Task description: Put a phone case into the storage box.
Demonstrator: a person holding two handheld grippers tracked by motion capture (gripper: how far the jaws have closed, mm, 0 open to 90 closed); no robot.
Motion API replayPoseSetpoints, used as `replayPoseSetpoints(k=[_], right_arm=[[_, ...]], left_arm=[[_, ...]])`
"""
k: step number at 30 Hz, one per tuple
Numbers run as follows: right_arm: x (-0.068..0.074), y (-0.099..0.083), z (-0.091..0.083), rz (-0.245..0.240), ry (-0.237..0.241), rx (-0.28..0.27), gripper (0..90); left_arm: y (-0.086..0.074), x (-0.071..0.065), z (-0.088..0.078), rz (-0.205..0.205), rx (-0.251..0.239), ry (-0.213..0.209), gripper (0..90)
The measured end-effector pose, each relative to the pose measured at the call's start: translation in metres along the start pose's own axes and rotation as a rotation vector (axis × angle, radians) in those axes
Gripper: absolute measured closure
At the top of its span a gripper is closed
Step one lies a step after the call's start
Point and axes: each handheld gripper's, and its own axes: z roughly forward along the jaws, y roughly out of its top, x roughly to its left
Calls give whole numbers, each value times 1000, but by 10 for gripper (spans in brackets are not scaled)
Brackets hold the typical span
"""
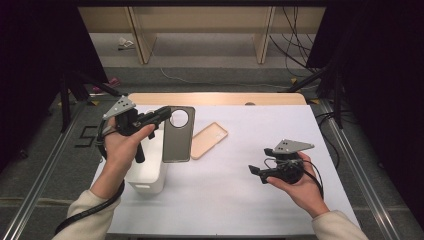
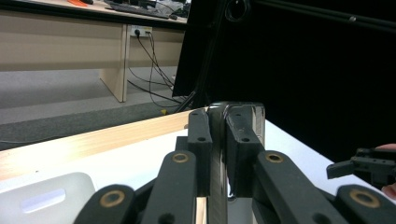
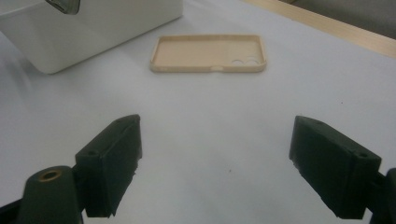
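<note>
Grey phone case (image 1: 176, 135), centre-left: thin, light, flexible, slippery; clamped edgewise in left gripper (image 1: 162, 114) jaws; right gripper (image 1: 260, 172) jaws agape, empty.

Soft overhead light is brightening the white table (image 1: 240, 150), while dark curtains are swallowing both sides. Near jaws are blurring in both gripper views; shadows are staying faint.

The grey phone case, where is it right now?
In the high view the grey phone case hangs left of centre, clamped at its top edge by the left gripper, between the white bin and the beige case.
</note>
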Motion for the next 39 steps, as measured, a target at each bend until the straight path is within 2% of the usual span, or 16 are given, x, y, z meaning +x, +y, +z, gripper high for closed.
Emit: replayPoseSetpoints(k=[17, 32, 39], right_arm=[[0, 0, 1, 8, -1, -3, 178], [0, 0, 1, 12, -2, -1, 177], [-1, -1, 1, 12, -4, -1, 177]], left_arm=[[9, 14, -5, -11, -14, 18, 817], [23, 38, -11, -12, -17, 48, 817], [30, 51, -10, -25, -19, 60, 816]])
